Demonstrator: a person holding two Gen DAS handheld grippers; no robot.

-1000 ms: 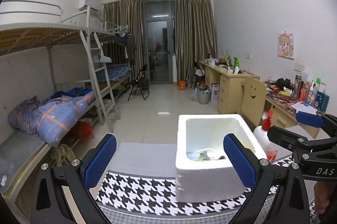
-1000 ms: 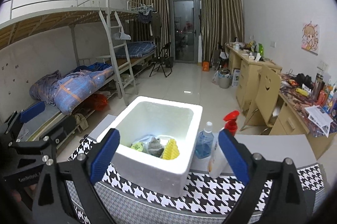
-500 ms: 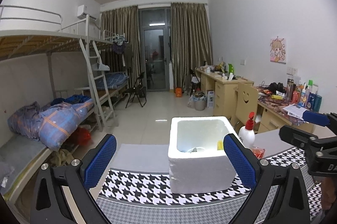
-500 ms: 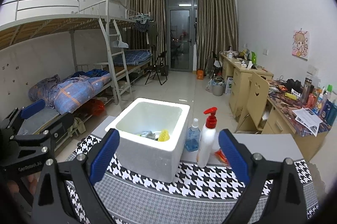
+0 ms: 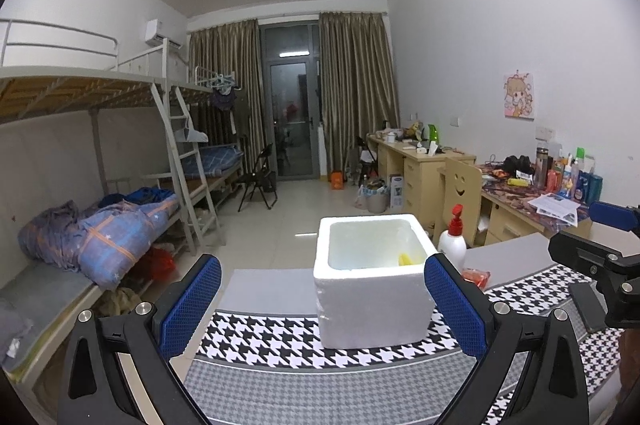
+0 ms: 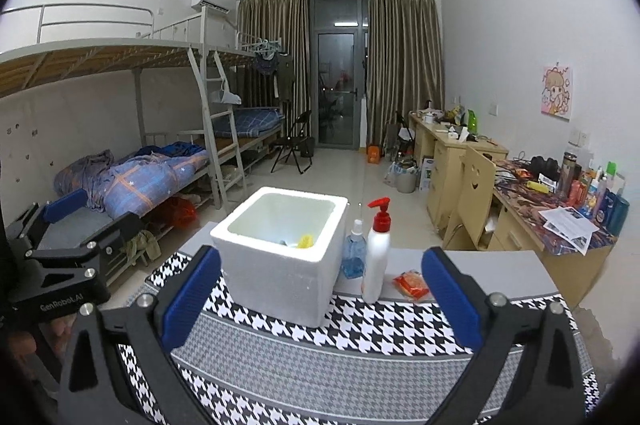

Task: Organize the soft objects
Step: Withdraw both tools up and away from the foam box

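A white foam box (image 5: 372, 285) stands on the houndstooth cloth (image 5: 280, 337); it also shows in the right wrist view (image 6: 280, 257). A yellow soft item (image 6: 306, 241) peeks over its rim, also seen in the left wrist view (image 5: 406, 259); the other contents are hidden. My left gripper (image 5: 322, 309) is open and empty, back from the box. My right gripper (image 6: 320, 301) is open and empty, also back from the box. Each gripper shows at the edge of the other's view.
A white pump bottle with a red top (image 6: 378, 257), a blue bottle (image 6: 354, 253) and an orange packet (image 6: 412, 283) stand right of the box. Bunk beds (image 5: 100, 225) line the left wall, desks and a chair (image 5: 460, 193) the right.
Both grippers have pulled back and up from the box, so it looks smaller and farther. Its contents have dropped mostly out of sight. Both grippers stay open.
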